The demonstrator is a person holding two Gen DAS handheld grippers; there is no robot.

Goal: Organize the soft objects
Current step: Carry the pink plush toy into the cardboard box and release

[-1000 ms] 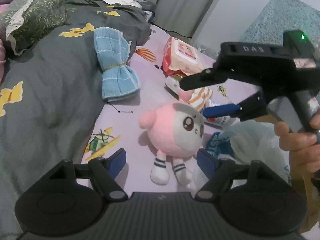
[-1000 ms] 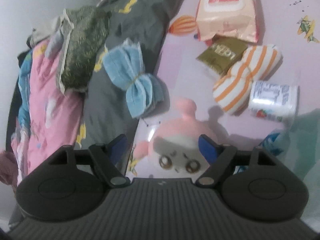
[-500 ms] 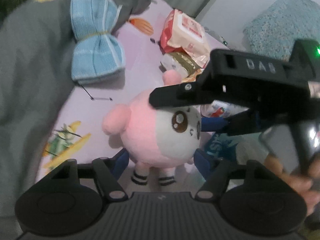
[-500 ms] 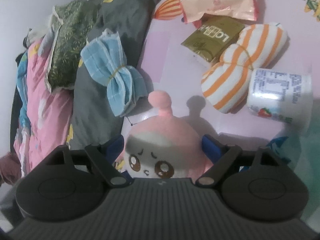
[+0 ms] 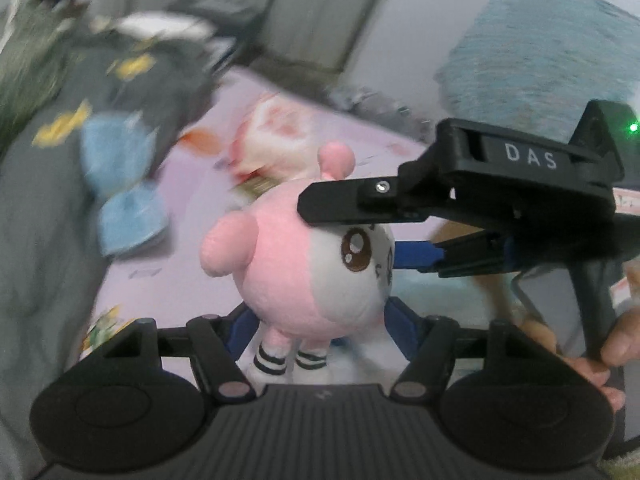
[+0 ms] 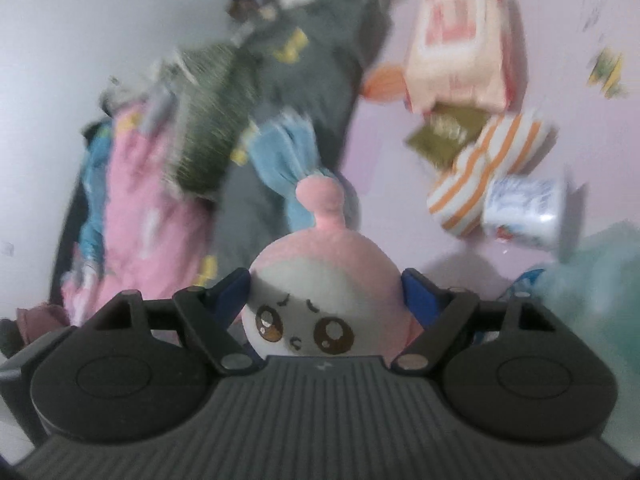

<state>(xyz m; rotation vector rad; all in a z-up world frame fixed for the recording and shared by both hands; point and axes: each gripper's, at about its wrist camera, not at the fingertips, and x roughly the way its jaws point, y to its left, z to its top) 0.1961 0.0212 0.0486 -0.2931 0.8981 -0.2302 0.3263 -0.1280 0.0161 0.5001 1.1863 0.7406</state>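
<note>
Lifted off the bed (image 6: 460, 128) since the earlier frames, the pink plush (image 5: 304, 264) hung clamped between my right fingers (image 6: 230, 286) at its head and my left fingers (image 5: 400, 316) near its legs; uneven pulling might squeeze it loose.

Soft, even indoor light fills both fisheye views, casting only faint shadows on the lilac printed bedsheet (image 5: 168, 240) and no glare. Motion blur smears the background: the light-blue tied towel (image 5: 124, 196), the grey patterned blanket (image 6: 304, 64) and the pink-and-white wipes packet (image 6: 460, 60) are streaked, while the round pink-and-white plush toy (image 5: 304, 264) and the black gripper bodies close to each lens stay fairly sharp. Lines bow towards the frame edges, and the corners fall to black.
</note>
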